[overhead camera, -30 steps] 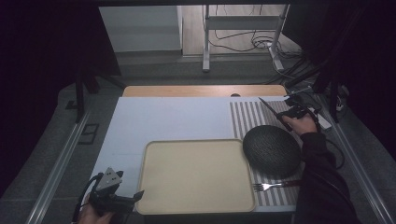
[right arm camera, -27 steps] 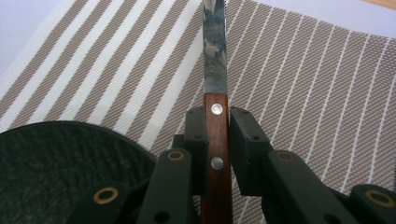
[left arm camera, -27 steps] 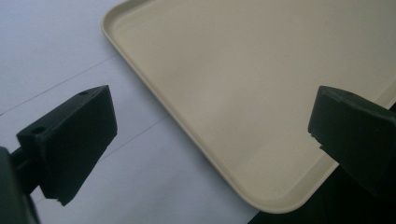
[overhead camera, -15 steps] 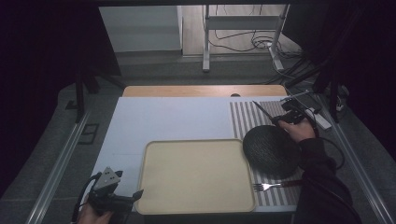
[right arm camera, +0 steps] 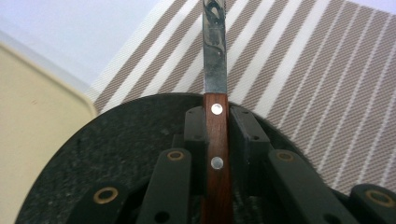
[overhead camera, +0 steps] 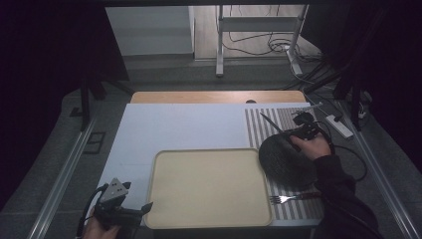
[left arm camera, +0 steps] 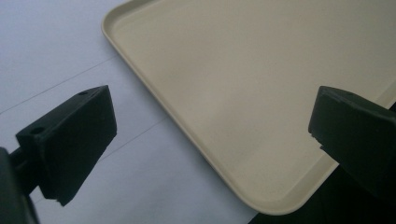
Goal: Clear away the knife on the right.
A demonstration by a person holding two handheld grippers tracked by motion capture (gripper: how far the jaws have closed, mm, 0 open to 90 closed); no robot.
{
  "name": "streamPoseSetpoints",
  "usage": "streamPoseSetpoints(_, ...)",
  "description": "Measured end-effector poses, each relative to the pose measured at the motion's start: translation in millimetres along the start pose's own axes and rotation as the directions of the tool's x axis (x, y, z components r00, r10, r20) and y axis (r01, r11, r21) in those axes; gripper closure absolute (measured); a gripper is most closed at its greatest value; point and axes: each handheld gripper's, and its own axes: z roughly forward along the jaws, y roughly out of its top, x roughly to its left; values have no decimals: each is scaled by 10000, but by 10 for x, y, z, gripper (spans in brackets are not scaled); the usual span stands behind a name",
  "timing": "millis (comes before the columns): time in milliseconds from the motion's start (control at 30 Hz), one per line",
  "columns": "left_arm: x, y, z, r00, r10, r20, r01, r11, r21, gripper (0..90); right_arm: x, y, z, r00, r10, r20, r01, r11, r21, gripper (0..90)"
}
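So we've got a knife point(right arm camera: 215, 121) here: wooden handle with two shiny rivets, narrow steel blade. It's clamped by the handle, held above a dark speckled round plate point(right arm camera: 116, 158), blade pointing out over the striped placemat point(right arm camera: 317, 70).

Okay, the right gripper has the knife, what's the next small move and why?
Probably carry the knife on toward the placemat's bare striped part and lower it there. The right gripper is clamped on its wooden handle, with the blade out over the dark plate's rim, and the fork already lies on that mat.
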Motion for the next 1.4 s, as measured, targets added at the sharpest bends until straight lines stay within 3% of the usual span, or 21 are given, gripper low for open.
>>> streamPoseSetpoints(600,1,0,-2,10000,-11,26,11,10000,-23,11,419,-153,-92,9971,-455,-608,450,9989,-91,778)
streamPoseSetpoints(967,9,-1,-4,10000,-73,42,74,10000,-29,10,789,-286,-223,9929,-883,-800,853,9956,-399,779)
streamPoseSetpoints(1400,7,-2,-7,10000,-72,10,72,10000,-47,10,1198,-459,-269,9862,-1214,-1124,1182,9924,-349,778)
